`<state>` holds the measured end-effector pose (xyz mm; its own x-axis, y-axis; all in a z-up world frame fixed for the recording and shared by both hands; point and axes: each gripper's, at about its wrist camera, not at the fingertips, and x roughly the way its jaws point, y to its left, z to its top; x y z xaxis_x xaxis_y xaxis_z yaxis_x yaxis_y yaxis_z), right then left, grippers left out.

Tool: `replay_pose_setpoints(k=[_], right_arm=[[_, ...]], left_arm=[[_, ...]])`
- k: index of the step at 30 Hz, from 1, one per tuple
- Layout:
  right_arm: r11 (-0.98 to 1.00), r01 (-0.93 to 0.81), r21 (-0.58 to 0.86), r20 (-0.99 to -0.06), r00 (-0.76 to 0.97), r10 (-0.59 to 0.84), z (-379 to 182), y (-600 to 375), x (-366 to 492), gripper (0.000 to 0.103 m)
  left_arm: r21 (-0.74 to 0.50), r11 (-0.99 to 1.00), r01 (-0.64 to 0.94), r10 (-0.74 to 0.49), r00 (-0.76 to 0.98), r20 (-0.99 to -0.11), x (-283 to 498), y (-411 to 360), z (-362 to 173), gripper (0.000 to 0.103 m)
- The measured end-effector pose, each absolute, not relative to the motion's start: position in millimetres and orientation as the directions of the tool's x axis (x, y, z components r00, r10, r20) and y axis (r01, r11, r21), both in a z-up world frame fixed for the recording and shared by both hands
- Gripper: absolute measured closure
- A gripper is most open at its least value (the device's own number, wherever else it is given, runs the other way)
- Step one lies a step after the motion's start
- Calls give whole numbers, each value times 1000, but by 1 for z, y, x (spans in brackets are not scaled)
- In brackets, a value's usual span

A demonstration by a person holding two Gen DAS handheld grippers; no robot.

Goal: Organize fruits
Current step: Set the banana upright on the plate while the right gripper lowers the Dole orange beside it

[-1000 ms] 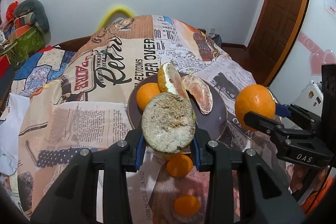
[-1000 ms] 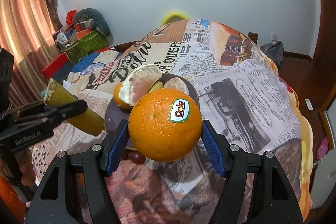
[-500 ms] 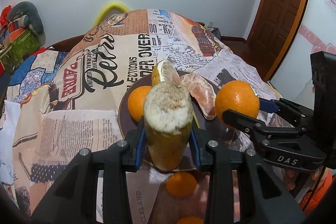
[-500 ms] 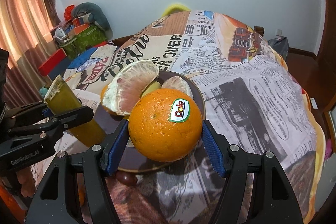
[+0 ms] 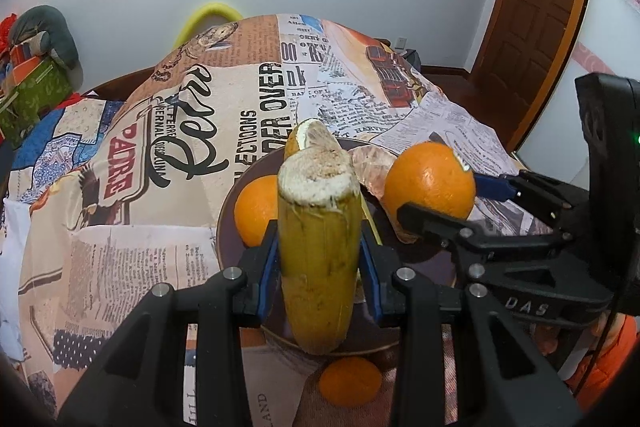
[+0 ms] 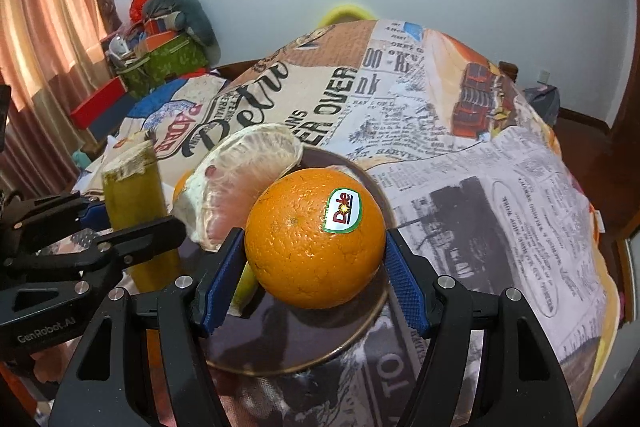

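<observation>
On and around the plate point(image 5: 228, 227): three oranges point(image 5: 430, 181), two pomelo pieces point(image 6: 244, 183), one yellow stalk point(image 5: 318, 267).

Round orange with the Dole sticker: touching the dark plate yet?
Cannot tell. In the right wrist view the orange, gripped, hides its own underside above the plate.

A stickered orange point(image 6: 315, 239) sits low over the dark plate point(image 6: 320, 343); a yellow-green cut stalk point(image 5: 318, 259) stands upright at the plate's near edge — peeled pomelo segments point(image 6: 244, 179) and a smaller orange point(image 5: 256, 209) lie behind.
</observation>
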<state>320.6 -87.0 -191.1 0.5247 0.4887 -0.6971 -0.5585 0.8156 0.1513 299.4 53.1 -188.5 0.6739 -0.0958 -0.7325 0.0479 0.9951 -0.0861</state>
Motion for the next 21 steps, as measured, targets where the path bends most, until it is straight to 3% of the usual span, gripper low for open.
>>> replay_pose_setpoints(k=[5, 21], right_arm=[[806, -568, 167, -702, 506, 502, -197, -87, 322, 36], [812, -572, 113, -706, 529, 471, -187, -91, 307, 33]], left_arm=[[-39, 999, 37, -54, 690, -722, 298, 52, -186, 67], [-61, 998, 30, -65, 693, -718, 286, 52, -172, 67]])
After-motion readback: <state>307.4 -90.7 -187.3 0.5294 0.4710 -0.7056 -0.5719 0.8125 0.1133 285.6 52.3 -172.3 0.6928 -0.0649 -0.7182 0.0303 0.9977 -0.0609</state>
